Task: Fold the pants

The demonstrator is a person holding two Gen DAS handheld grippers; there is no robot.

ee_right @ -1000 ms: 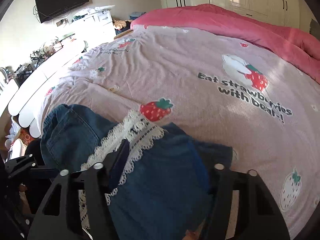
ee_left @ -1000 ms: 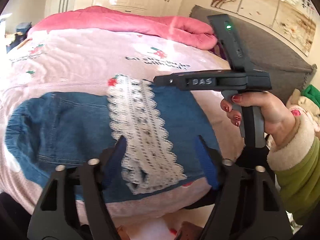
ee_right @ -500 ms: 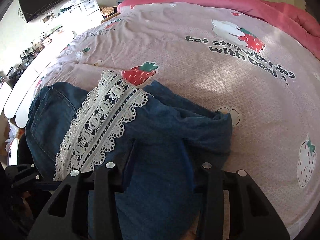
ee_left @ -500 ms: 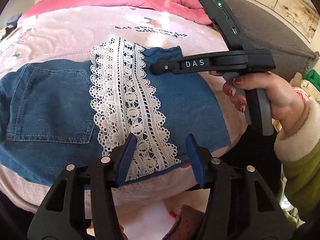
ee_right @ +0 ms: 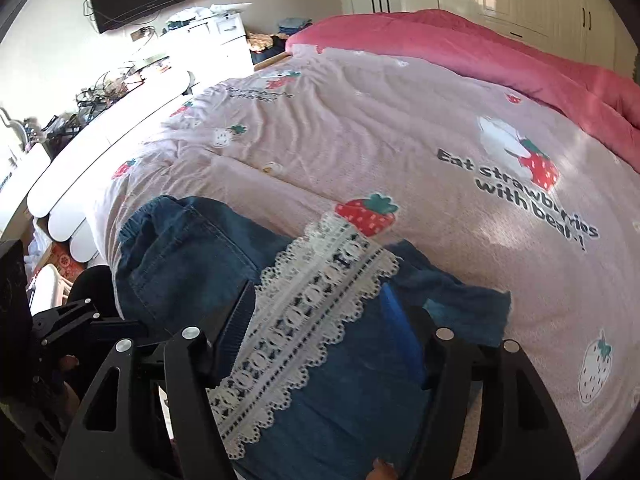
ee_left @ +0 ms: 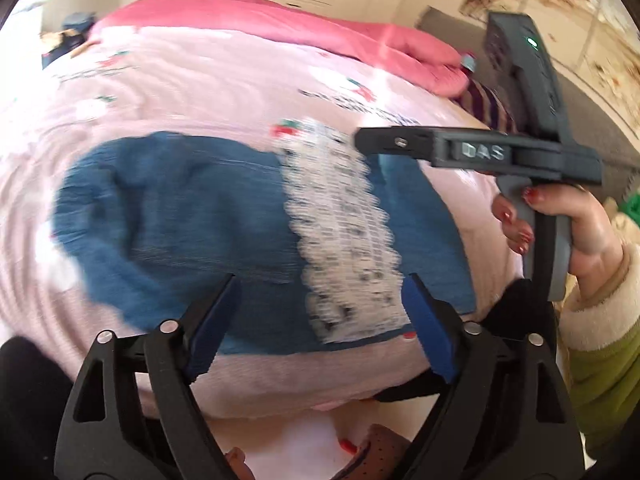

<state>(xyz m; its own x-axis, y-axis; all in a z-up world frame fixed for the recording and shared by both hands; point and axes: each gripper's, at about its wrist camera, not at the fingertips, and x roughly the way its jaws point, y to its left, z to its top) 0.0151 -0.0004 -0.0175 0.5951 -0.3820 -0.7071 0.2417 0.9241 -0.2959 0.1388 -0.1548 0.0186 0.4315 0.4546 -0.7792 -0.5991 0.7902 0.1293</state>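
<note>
The pink printed bedspread (ee_right: 360, 128) reads "Eat strawberries"; folded blue denim pants (ee_right: 344, 392) carry a white lace band (ee_right: 304, 320). The left gripper (ee_left: 320, 320) and the right gripper (ee_right: 320, 328) both gape wide, holding nothing.

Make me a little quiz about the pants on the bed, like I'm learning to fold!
1. True or false: the left gripper is pinching the pants.
2. What white strip runs across the pants? A) lace B) a belt C) tape
3. What fruit is printed on the bedsheet next to the pants?

Key:
1. False. Its jaws are spread apart with nothing between them.
2. A, the lace.
3. A strawberry.
</note>
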